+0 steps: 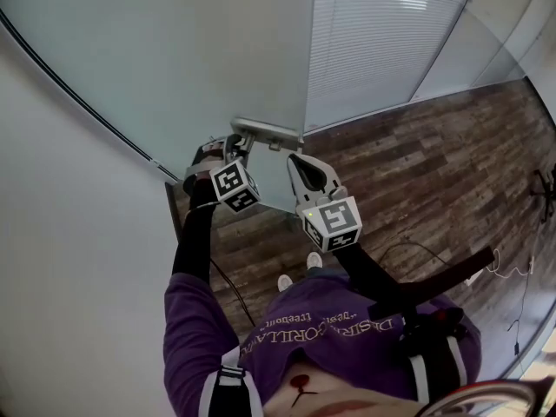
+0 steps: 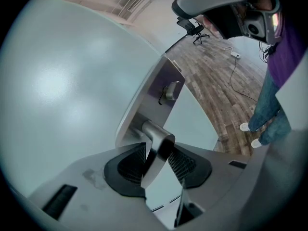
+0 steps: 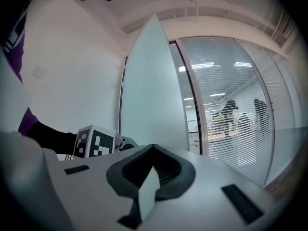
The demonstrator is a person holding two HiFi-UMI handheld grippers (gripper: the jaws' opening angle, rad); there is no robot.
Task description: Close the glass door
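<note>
L gripper (image 2: 157, 163) fingers clamped on lever handle (image 2: 155, 148) of open glass door (image 1: 174, 59), lever running lengthwise between them. R gripper (image 1: 297, 160) fingers together, empty, just beside.

A wooden floor (image 1: 417, 163), slatted blinds (image 1: 382, 33) and an office chair (image 2: 194, 29).
</note>
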